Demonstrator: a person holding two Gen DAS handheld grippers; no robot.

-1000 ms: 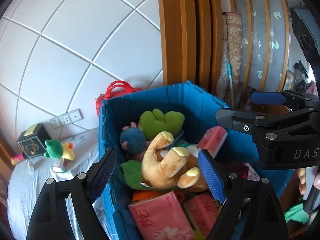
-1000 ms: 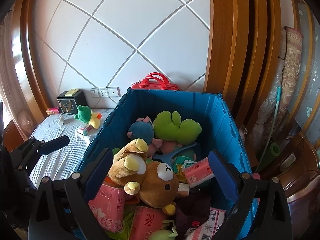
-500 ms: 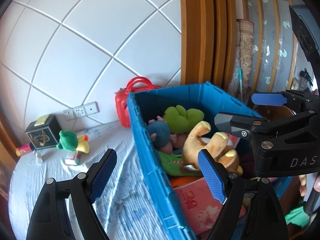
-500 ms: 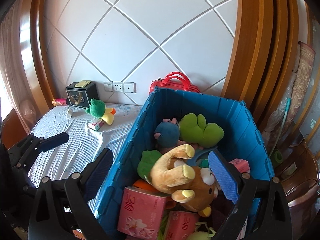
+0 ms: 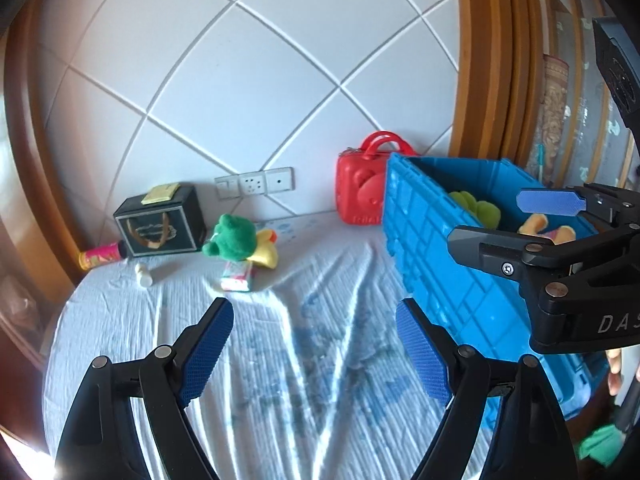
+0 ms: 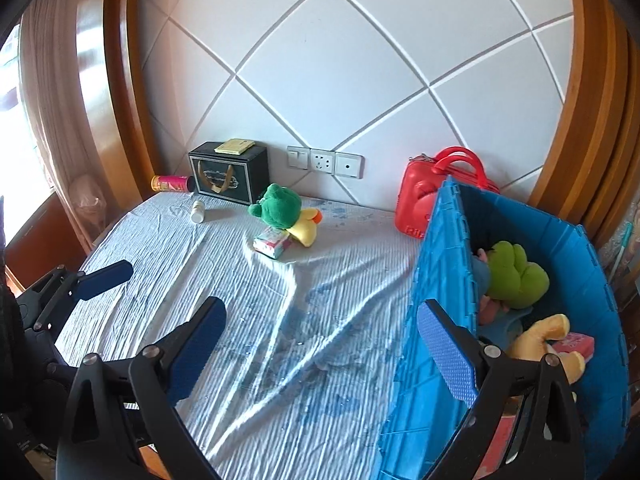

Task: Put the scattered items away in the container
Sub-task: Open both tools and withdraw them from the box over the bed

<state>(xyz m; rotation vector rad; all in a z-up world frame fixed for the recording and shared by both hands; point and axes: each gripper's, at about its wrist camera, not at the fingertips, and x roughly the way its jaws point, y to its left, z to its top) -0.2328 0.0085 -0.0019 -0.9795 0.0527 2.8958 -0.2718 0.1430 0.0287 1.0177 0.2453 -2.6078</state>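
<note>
A blue crate (image 5: pixel 432 248) (image 6: pixel 440 280) stands on the bed's right side, with a green plush (image 6: pixel 516 276), a tan bear (image 6: pixel 548 340) and pink packs inside. On the sheet at the back lie a green and yellow duck plush (image 5: pixel 240 240) (image 6: pixel 284 210), a small tissue pack (image 5: pixel 238 276) (image 6: pixel 274 242) and a little white bottle (image 5: pixel 143 278) (image 6: pixel 198 211). My left gripper (image 5: pixel 316 348) is open and empty above the sheet. My right gripper (image 6: pixel 320 348) is open and empty, by the crate's left wall; it also shows in the left wrist view (image 5: pixel 520 224).
A black box (image 5: pixel 160 226) (image 6: pixel 230 176) and a pink tube (image 5: pixel 100 258) (image 6: pixel 172 183) sit against the white tiled wall. A red case (image 5: pixel 362 196) (image 6: pixel 432 196) stands behind the crate. Wooden frames flank the bed. The wrinkled sheet (image 6: pixel 240 280) covers the bed.
Both grippers have swung left, from over the crate's contents to over the sheet. The crate now sits at the right of each view. Both stay open.
</note>
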